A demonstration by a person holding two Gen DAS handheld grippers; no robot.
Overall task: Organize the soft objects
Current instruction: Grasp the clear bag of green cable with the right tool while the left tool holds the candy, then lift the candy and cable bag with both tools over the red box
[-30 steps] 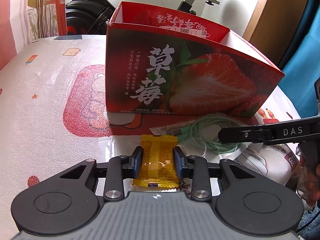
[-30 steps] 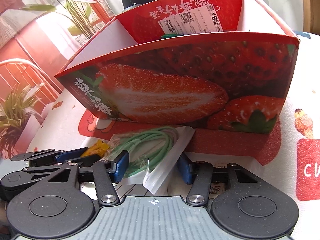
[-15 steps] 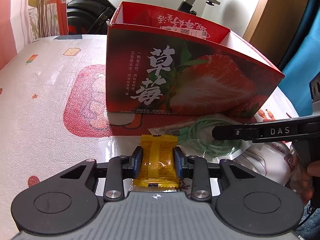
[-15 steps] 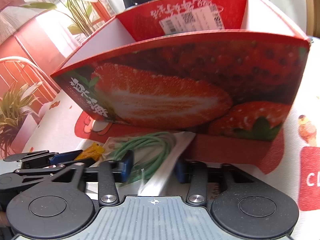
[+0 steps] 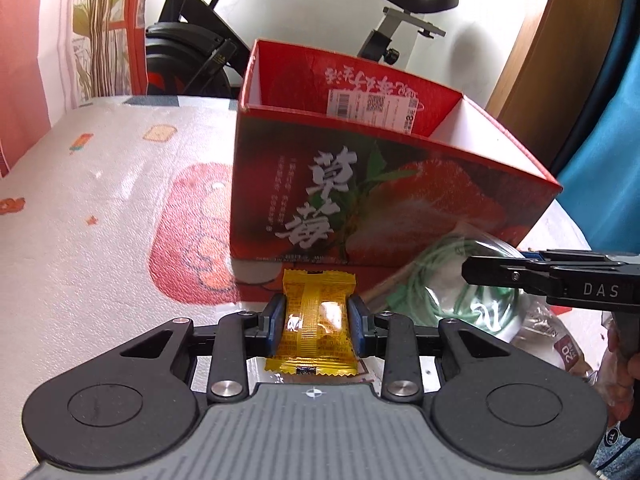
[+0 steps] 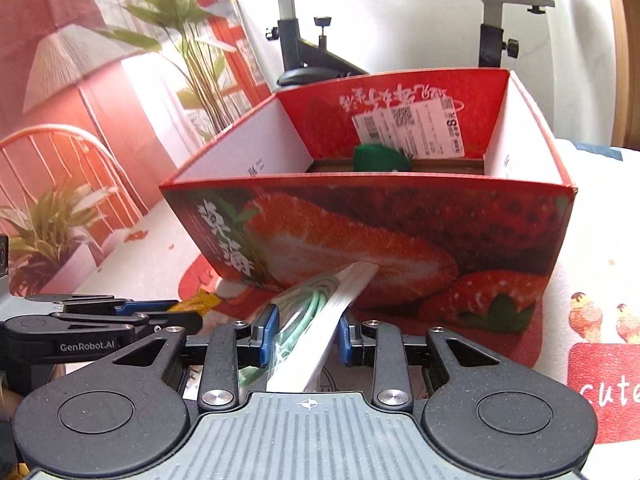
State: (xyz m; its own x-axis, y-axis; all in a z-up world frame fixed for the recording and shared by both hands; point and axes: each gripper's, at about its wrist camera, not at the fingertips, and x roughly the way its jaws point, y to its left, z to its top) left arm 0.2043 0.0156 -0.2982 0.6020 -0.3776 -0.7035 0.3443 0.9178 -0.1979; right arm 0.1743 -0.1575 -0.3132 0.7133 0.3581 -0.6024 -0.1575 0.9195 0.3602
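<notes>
From the left wrist, the left claw (image 5: 316,322) grips a yellow snack packet (image 5: 314,326) across its middle, both blue pads pressed against the wrapper's sides. The packet lies flat and lengthwise, its crimped far end pointing at the strawberry box (image 5: 360,200), which stands just beyond on the counter (image 5: 100,200) with its open top facing up. The counter wears a pale cloth printed with red cartoon patches. Right of the packet lies a clear bag of coiled green cable (image 5: 440,280), and the right claw (image 5: 476,270) reaches in from the right edge across it, side-on, so its jaws cannot be read from here. Under that arm sits a white crinkled packet (image 5: 556,344) near the counter's edge. Behind the box stands an exercise bike (image 5: 208,52), with a wooden door edge at the far right.

From the right wrist, the right claw (image 6: 306,334) is closing on the bag of green cable (image 6: 308,320), the bag standing tilted between the pads with its white backing card rising toward the box front. The pads sit against the bag's sides. The strawberry box (image 6: 400,232) fills the view straight ahead, its near wall standing between the bag and the box's inside. Within it, against the far wall below a white barcode label, lies a dark green soft thing (image 6: 380,158). The left claw (image 6: 160,312) shows at the lower left, with the yellow packet (image 6: 200,304) peeping past its tips. Potted plants and a red wall lie off to the left.
</notes>
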